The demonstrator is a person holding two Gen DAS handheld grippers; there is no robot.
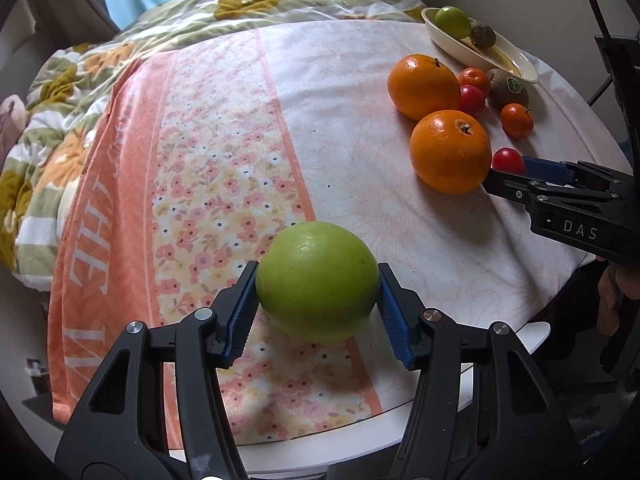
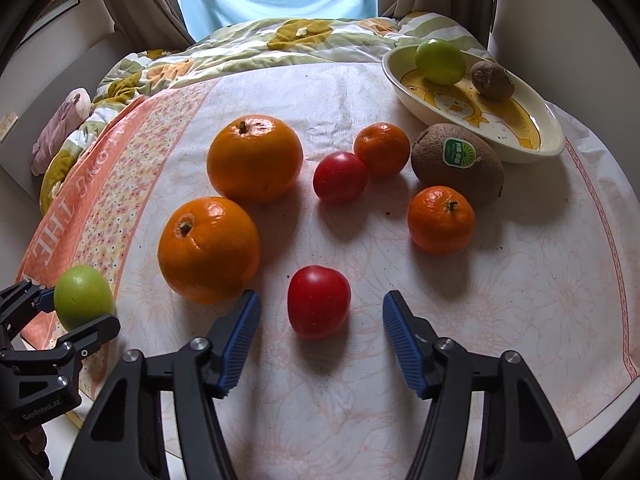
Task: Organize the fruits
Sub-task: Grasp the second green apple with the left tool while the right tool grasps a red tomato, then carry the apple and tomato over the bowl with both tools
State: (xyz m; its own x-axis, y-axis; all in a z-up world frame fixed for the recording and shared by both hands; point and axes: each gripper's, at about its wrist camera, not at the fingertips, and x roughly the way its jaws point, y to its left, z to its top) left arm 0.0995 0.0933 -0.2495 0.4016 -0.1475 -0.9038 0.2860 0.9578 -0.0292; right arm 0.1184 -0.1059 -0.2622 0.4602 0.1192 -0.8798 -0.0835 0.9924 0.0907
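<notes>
The left tongs (image 1: 318,300) clamp the green apple (image 1: 317,280) near the bench's (image 1: 360,60) front edge, seemingly bound for the oval dish (image 2: 472,118). The right tongs (image 2: 320,316) gape around a red tomato (image 2: 318,302), untouched, ready to pinch it.

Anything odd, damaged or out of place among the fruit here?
One thing: the small kiwi in the oval dish looks shrivelled and dented, unlike the plump stickered kiwi on the cloth. Otherwise nothing is spilled or broken. The left gripper holds a green fruit; the right gripper is open around a red fruit.
</notes>
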